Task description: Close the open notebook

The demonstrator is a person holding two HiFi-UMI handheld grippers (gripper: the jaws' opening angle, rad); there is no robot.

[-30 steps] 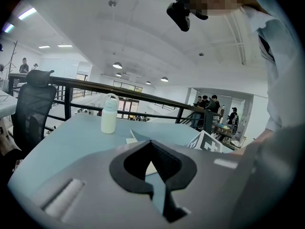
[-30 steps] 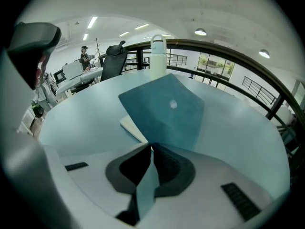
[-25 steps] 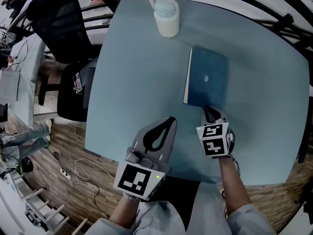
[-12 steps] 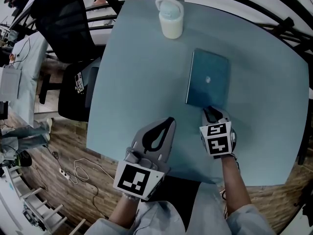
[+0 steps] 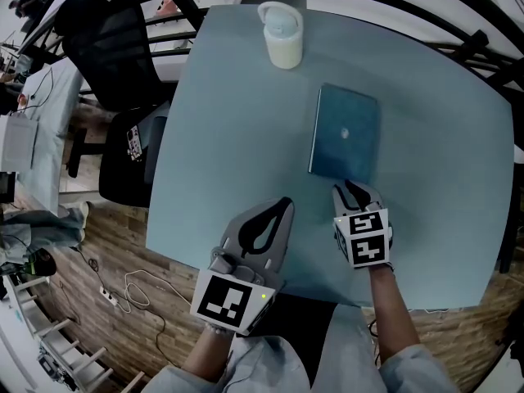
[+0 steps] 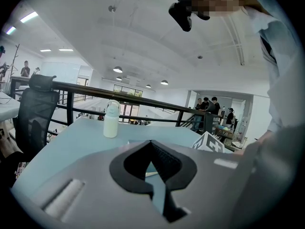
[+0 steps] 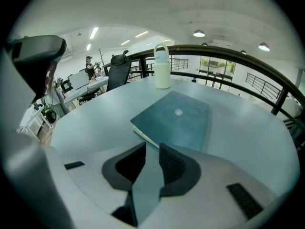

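Observation:
The teal notebook lies closed and flat on the pale blue table, its page edges facing left. My right gripper sits just off its near edge, pointing down at it. The jaws are opening, a narrow gap shows between the pads and nothing is in it. In the right gripper view the notebook lies right beyond the right gripper. My left gripper rests over bare table to the notebook's lower left, tips together and holding nothing. The left gripper looks shut in its own view too.
A white bottle with a loop handle stands at the table's far edge, also visible as the bottle and bottle. A black office chair stands off the left side. A dark railing runs behind the table. Cables lie on the wooden floor.
The right gripper's jaws have parted and its tips have eased slightly back from the notebook's near edge. The notebook stays closed and still. The left gripper has not moved.

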